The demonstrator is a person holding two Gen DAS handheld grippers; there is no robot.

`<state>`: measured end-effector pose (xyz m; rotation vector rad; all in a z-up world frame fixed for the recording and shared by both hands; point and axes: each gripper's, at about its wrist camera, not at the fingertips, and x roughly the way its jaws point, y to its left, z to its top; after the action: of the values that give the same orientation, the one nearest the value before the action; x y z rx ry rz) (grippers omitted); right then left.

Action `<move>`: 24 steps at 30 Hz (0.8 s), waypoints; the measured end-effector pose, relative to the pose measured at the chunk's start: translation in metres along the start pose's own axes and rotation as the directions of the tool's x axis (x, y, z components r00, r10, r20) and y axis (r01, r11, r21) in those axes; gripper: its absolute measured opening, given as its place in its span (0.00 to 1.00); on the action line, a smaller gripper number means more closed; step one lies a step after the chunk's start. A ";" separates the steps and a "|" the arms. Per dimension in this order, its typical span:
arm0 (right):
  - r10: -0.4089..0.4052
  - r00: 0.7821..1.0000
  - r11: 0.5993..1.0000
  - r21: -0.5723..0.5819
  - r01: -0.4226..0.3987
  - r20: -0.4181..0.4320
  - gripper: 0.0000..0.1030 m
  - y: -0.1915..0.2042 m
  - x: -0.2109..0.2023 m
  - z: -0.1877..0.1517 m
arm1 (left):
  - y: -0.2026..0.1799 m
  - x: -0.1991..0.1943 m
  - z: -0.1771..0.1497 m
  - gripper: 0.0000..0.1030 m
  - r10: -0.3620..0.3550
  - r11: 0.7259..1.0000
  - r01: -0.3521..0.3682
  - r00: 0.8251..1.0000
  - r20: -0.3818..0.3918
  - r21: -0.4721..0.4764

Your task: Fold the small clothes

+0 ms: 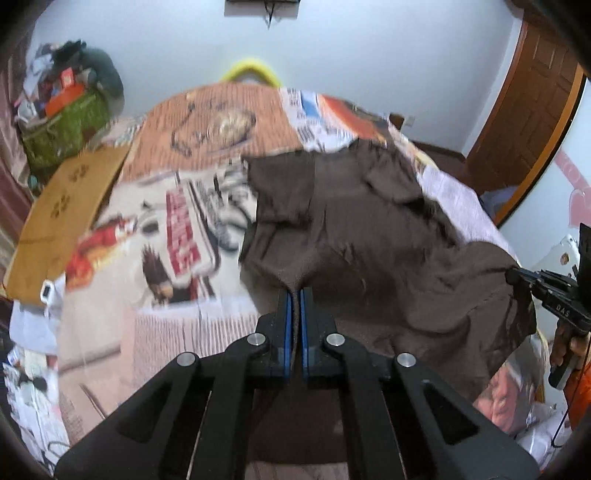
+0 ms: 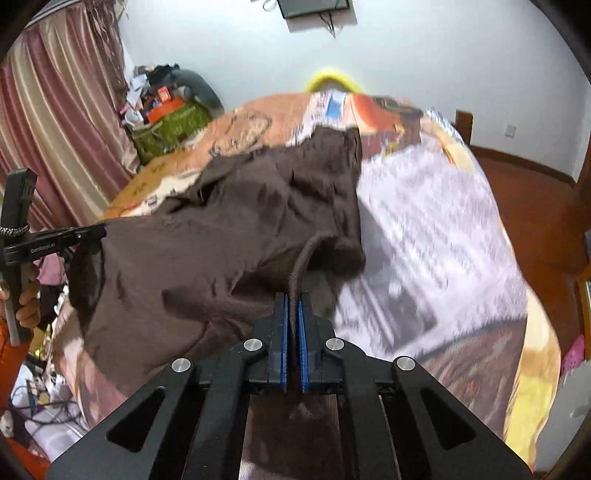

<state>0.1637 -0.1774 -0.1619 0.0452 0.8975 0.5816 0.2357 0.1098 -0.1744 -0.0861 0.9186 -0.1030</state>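
Here the bed (image 1: 155, 206), covered in a printed blanket (image 2: 424, 229), lies under a brown garment (image 1: 354, 221) that is lifted at its near edge and stretched between both claws, its far part draped on the blanket. The left claw (image 1: 294, 295) is pinched tight on a bunched fold of the fabric; the right claw (image 2: 291, 299) is clamped on a corded hem.

Motion blur smears the bedspread (image 2: 424, 221) print, and the wall-mounted screen (image 1: 262, 2) is cut off.
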 end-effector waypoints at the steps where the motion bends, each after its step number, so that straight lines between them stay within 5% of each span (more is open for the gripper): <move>1: 0.000 1.000 1.000 -0.005 0.001 0.006 0.04 0.001 0.001 0.003 | 0.000 0.001 0.006 0.03 0.002 1.000 -0.002 1.000 0.008 0.001; 6: -0.020 0.999 0.999 -0.028 0.022 0.039 0.04 0.001 0.013 0.031 | 0.002 0.021 0.035 0.03 0.040 0.999 -0.041 0.999 0.019 0.003; 13: -0.065 0.998 0.998 0.010 0.065 -0.027 0.04 -0.024 0.048 0.043 | 0.021 0.086 0.043 0.03 0.073 0.997 -0.077 0.991 -0.112 -0.032; 18: -0.060 0.993 0.996 0.054 0.066 -0.099 0.05 -0.041 0.072 0.038 | 0.034 0.105 0.032 0.17 0.079 0.995 -0.088 0.984 -0.157 -0.052; 20: -0.053 0.992 0.995 0.073 0.062 -0.115 0.09 -0.046 0.072 0.037 | 0.040 0.101 0.030 0.38 0.088 0.994 -0.097 0.985 -0.152 -0.056; 24: -0.029 0.994 0.992 0.120 0.041 -0.102 0.35 -0.052 0.058 0.035 | 0.052 0.077 0.025 0.45 0.108 0.992 -0.113 0.989 -0.097 -0.058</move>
<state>0.2413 -0.1855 -0.1955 0.1112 1.0291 0.4989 0.3051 0.1522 -0.2264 -0.0891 1.0190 0.0252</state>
